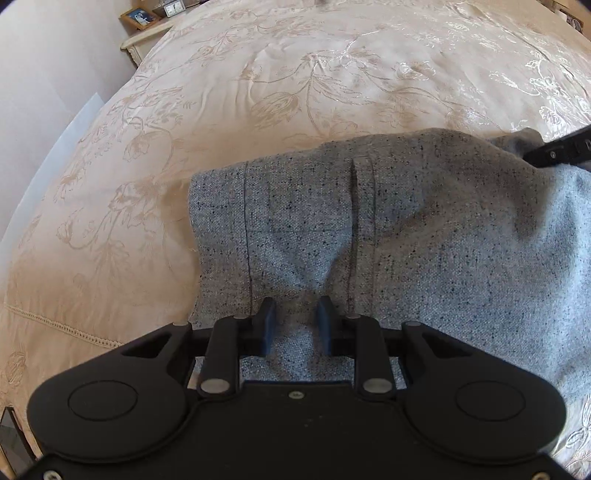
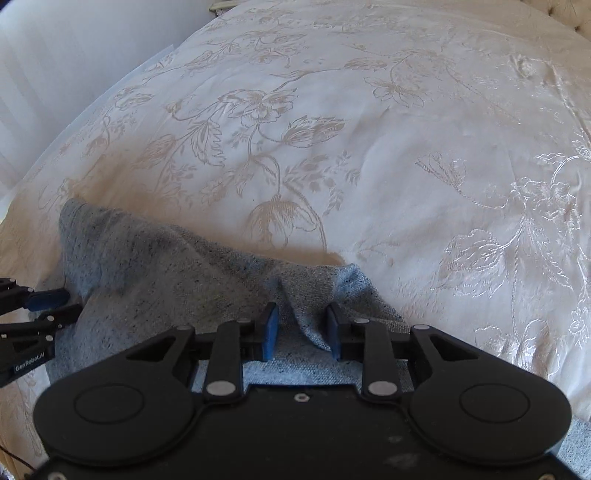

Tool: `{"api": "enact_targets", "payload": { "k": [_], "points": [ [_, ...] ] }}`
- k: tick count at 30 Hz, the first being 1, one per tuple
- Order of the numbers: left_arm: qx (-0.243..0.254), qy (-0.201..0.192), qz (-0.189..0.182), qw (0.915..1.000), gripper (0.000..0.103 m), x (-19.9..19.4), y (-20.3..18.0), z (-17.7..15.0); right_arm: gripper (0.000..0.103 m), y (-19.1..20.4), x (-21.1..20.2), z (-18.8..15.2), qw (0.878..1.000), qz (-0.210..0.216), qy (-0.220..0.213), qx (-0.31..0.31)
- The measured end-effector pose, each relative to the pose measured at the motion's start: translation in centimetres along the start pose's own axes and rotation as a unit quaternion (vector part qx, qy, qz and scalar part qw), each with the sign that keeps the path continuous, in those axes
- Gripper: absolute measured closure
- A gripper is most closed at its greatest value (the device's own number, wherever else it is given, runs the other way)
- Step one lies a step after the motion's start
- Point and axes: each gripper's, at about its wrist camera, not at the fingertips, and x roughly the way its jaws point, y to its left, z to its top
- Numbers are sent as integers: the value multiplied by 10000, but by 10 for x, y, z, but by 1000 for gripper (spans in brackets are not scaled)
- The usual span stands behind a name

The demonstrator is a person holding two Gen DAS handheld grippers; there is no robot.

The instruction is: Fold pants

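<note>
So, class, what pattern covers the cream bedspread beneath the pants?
Tone-on-tone embroidered flowers and leafy stems on the cream bedspread; clearest in the right wrist view.

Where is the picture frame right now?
In the left wrist view, the picture frame stands at the top left on a bedside table, beside a small clock, past the far left edge of the bedspread.

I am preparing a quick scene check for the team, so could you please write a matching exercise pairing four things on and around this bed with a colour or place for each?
Things:
1. pants
2. bedspread
3. picture frame
4. pads on the right tongs

Descriptions:
A. cream with a floral pattern
B. blue
C. speckled grey
D. on the bedside table, far left

Pairs: 1-C, 2-A, 3-D, 4-B
</note>
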Motion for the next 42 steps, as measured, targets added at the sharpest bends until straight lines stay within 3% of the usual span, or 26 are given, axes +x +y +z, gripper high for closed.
{"api": "enact_targets", "payload": {
  "k": [2, 7, 8, 9, 12, 15, 19, 21, 23, 25, 29, 32, 35, 38, 42],
  "points": [
    [-12, -11, -8, 10000, 69, 0, 1, 0, 70, -4, 2, 8, 9998, 13, -121, 175],
    [-110, -34, -37, 9999, 69, 0, 3, -3, 69, -18, 21, 28, 9975, 279, 77, 644],
    [-135, -41, -49, 9999, 69, 0, 3, -3, 75, -23, 25, 29, 9960, 348, 144, 815],
    [-142, -48, -58, 9999, 69, 0, 4, -3, 98, -26, 26, 29, 9947, 406, 192, 927],
    [-186, -44, -104, 9998, 69, -1, 7, -5, 100, -27, 14, 30, 9947, 317, -24, 974],
    [-220, -37, -107, 9997, 69, -3, 9, -7, 102, -39, 16, 47, 9909, -94, -393, 1283],
    [-23, -2, -50, 10000, 68, -6, 6, -6, 101, -41, 41, 54, 9908, -374, -224, 1278],
    [-7, 21, -124, 9999, 68, -14, 10, -1, 91, -35, 24, 50, 9910, -550, -627, 1044],
    [-1, -85, -90, 9999, 69, -26, 12, 6, 79, -23, -10, 40, 9857, -755, -1289, 779],
    [-29, -361, -25, 9993, 69, -38, 10, 13, 75, -11, -34, 26, 9839, -804, -1507, 528],
    [24, -206, -189, 9996, 66, -34, 2, 12, 75, 10, -49, -20, 9917, -379, -1051, 639],
    [208, 296, 24, 9993, 64, -16, 0, -12, 75, 35, -38, -69, 9972, -310, -318, 605],
    [490, 329, 39, 9983, 64, -26, -2, -29, 75, 57, -40, -119, 9979, -261, 259, 540],
    [362, 225, 51, 9991, 66, -44, -7, -23, 78, 68, -59, -142, 9982, -160, 277, 505],
    [109, -305, -356, 9988, 65, -64, -28, -6, 77, 47, -88, -144, 9922, -672, -421, 963]
  ]
}}
